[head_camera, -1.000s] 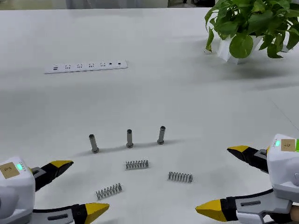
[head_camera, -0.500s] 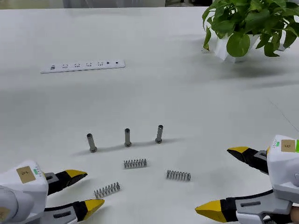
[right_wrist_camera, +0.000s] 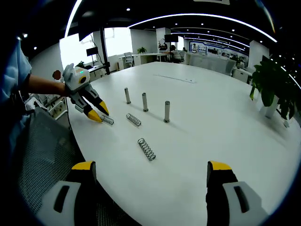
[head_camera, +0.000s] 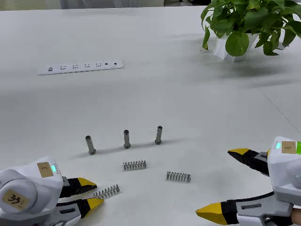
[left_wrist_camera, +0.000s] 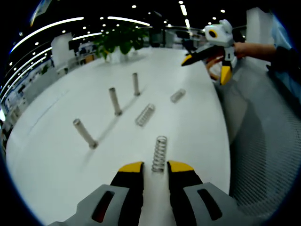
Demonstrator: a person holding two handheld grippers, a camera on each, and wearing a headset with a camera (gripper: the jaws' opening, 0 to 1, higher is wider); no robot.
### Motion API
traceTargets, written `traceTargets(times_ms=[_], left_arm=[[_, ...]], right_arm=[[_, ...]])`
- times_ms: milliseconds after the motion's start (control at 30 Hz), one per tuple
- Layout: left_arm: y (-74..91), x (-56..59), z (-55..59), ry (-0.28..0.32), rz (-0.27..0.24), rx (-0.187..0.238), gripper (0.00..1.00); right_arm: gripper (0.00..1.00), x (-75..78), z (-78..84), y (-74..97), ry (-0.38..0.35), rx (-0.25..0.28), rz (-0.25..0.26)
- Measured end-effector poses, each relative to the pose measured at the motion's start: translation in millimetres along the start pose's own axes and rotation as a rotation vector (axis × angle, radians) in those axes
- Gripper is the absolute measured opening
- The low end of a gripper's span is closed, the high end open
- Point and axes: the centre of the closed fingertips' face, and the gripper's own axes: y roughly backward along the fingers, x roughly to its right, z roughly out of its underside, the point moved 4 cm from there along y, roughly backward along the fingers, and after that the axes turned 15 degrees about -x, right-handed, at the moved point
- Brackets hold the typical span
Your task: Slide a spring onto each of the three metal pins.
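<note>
Your left gripper (head_camera: 99, 192) carried a tan sticker (head_camera: 14, 199) reading roughly "33"; the label (head_camera: 289, 147) on your right gripper (head_camera: 212, 181) was unreadable.

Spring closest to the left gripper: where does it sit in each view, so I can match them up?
Head view: spring at lower left, just right of the left gripper.
Left gripper view: spring at bottom centre, its near end at the tips of the fingers.
Right gripper view: spring left of centre, beside the left gripper's yellow tips.
Shared landmark: the row of three pins standing beyond it.
</note>
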Motion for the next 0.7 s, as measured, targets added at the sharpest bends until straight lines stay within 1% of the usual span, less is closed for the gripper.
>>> traceTargets(times_ms=[133,233,267,300,400,467,567,700], left_arm=[[-2.3,1.2,1.4,-0.041,-0.001,-0.041,0.17],[-2.2,1.9,-0.7,-0.055,0.007,-0.045,0.18],[-2.1,2.0,-0.7,-0.063,0.003,-0.055,0.18],[-1.8,2.6,-1.3,-0.085,0.0,-0.064,0.18],[-2.6,4.0,-2.4,-0.104,0.002,-0.09,0.15],[-3.0,5.6,-3.3,-0.114,0.013,-0.107,0.14],[-3.3,5.6,-4.1,-0.125,0.011,-0.127,0.13],[-3.5,4.3,-4.0,-0.123,0.019,-0.15,0.13]], right_arm=[[0.99,0.0,-0.1,-0.2,-0.002,0.001,0.0],[0.99,-0.2,0.4,-0.6,-0.002,-0.001,0.0],[0.99,-0.4,0.4,-0.7,-0.003,-0.001,-0.001],[0.99,-0.5,0.4,-0.8,-0.003,0.0,-0.001],[0.99,-0.8,0.4,-1.0,-0.003,-0.001,-0.002],[0.99,-0.9,0.6,-1.3,-0.003,-0.002,-0.003],[0.99,-1.3,0.2,-1.5,-0.001,-0.002,-0.005],[0.99,-1.3,0.1,-1.8,-0.001,-0.002,-0.006]])
